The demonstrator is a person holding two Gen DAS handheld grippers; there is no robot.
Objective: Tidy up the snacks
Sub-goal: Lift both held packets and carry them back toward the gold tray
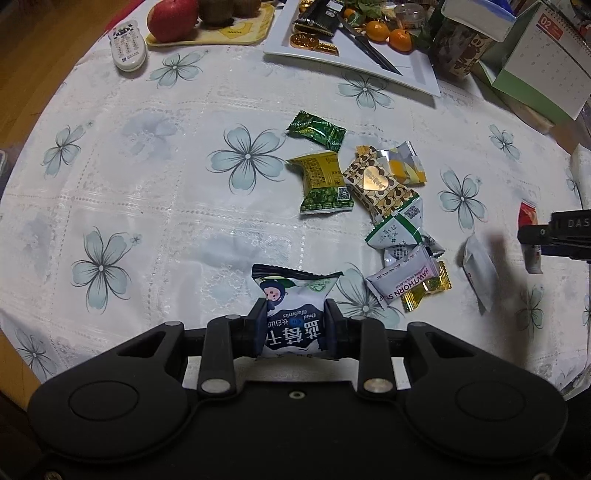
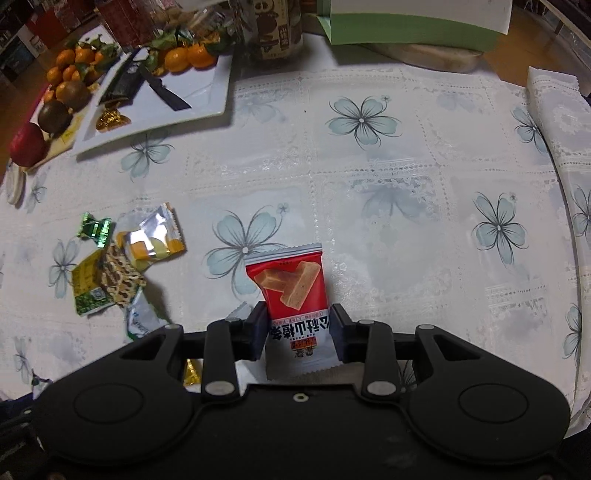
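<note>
My left gripper [image 1: 295,317] is shut on a white and blue dried blueberry packet [image 1: 293,306], held above the flowered tablecloth. My right gripper [image 2: 300,321] is shut on a red and white hawthorn snack packet [image 2: 295,295], also off the cloth. That right gripper shows at the right edge of the left wrist view as a black bar [image 1: 557,236]. A loose pile of snacks lies between them: a green candy [image 1: 316,129], a yellow-green packet [image 1: 323,182], a brown heart packet [image 1: 376,184], a "Hawthorn" packet [image 1: 402,277] and a white packet [image 1: 478,267].
A white tray [image 1: 417,70] with tangerines, a knife and gold sweets sits at the back. A yellow mat with an apple [image 1: 171,18] and a remote control [image 1: 127,46] lie far left. A calendar box [image 1: 535,66] and a jar stand far right.
</note>
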